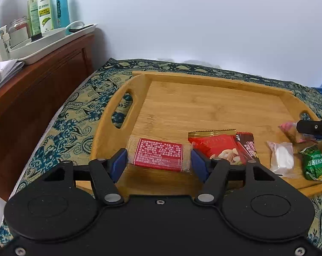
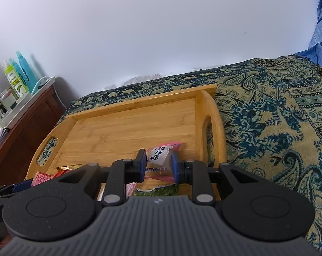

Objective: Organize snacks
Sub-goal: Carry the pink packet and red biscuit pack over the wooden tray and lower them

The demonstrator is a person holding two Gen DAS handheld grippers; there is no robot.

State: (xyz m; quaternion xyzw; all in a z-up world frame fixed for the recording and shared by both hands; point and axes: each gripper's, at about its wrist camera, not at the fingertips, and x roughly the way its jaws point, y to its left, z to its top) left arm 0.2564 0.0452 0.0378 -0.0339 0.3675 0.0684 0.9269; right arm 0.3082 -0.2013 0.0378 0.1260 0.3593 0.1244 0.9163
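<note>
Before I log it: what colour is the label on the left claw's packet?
Red with white print; left wrist view.

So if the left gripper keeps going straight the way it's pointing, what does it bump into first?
Probably nothing new: the left gripper already has the red-label snack packet between its blue pads. Pushing on, it would likely shove that packet across the bare floor of the wooden tray toward the far rim, though depth is hard to judge.

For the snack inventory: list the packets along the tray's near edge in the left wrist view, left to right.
Red-label clear packet → red nut packet → brown wrapper → white clear packet → green packet.
</note>
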